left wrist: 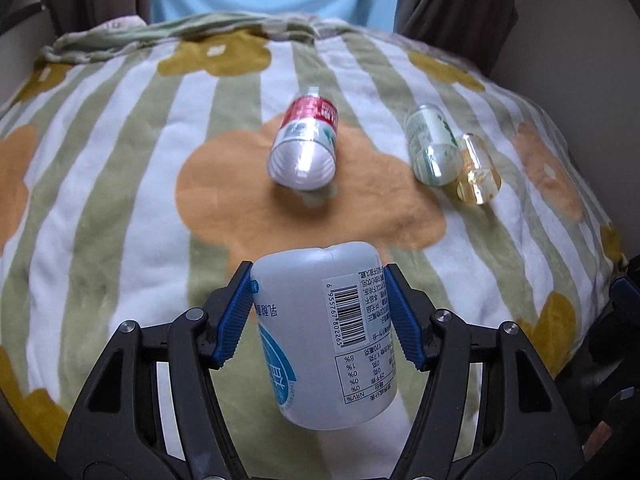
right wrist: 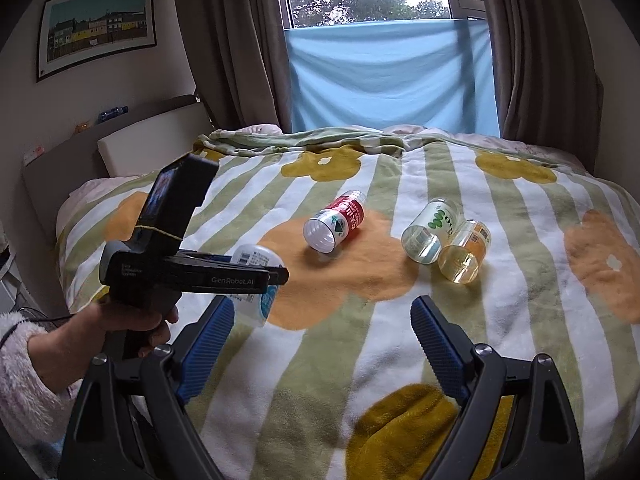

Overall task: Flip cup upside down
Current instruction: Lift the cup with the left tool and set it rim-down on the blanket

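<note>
Holding the white cup [left wrist: 326, 334] across its middle, my left gripper [left wrist: 320, 316] has its blue fingers [left wrist: 234, 320] pressed against opposite sides of the label. The grip sits mid-body, I judge, so that a turn of the wrist can bring the mouth down. The cup is clear of the blanket [left wrist: 120, 200], lying roughly along the fingers, its rounded closed end pointing ahead toward the bed's middle. The barcode reads sideways, so I take the turn to be under way but not finished.

Farther ahead, the red-labelled cup [left wrist: 306, 140] lies on its side on an orange flower, mouth toward me. To its right the green-labelled cup [left wrist: 432, 146] and the yellow cup [left wrist: 478, 172] also lie on their sides, touching each other. These three look still to be done.

My right gripper [right wrist: 322, 346] hovers low over the blanket with its fingers wide apart and nothing between them, held back, I judge, to leave the left room.
</note>
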The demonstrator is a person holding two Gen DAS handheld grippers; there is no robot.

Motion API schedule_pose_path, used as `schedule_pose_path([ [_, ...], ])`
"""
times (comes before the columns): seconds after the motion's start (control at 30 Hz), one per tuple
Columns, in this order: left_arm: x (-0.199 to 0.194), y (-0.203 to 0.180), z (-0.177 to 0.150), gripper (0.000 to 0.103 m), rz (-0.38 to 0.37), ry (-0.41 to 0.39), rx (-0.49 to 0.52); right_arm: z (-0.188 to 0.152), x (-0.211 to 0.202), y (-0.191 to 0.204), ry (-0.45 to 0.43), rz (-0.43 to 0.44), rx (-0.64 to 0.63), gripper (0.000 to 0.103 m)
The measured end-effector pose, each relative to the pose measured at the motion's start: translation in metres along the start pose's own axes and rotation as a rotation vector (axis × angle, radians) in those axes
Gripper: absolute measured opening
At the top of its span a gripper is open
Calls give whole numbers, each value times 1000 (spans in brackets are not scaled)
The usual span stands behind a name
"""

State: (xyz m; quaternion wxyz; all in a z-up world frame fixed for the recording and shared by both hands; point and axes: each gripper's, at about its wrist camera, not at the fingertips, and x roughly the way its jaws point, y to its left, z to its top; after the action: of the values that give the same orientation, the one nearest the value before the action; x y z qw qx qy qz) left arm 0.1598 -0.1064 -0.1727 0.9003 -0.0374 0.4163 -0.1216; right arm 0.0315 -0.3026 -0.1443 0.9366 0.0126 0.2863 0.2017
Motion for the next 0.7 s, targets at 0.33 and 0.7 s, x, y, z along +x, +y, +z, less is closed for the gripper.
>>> schedule_pose_path([
  [0.33,29,4,-5,61,35,-111,29,-19,22,3,50,11,1,88],
  [0.7,20,3,-27,61,53,-55,30,-26,19,0,61,14,24,88],
])
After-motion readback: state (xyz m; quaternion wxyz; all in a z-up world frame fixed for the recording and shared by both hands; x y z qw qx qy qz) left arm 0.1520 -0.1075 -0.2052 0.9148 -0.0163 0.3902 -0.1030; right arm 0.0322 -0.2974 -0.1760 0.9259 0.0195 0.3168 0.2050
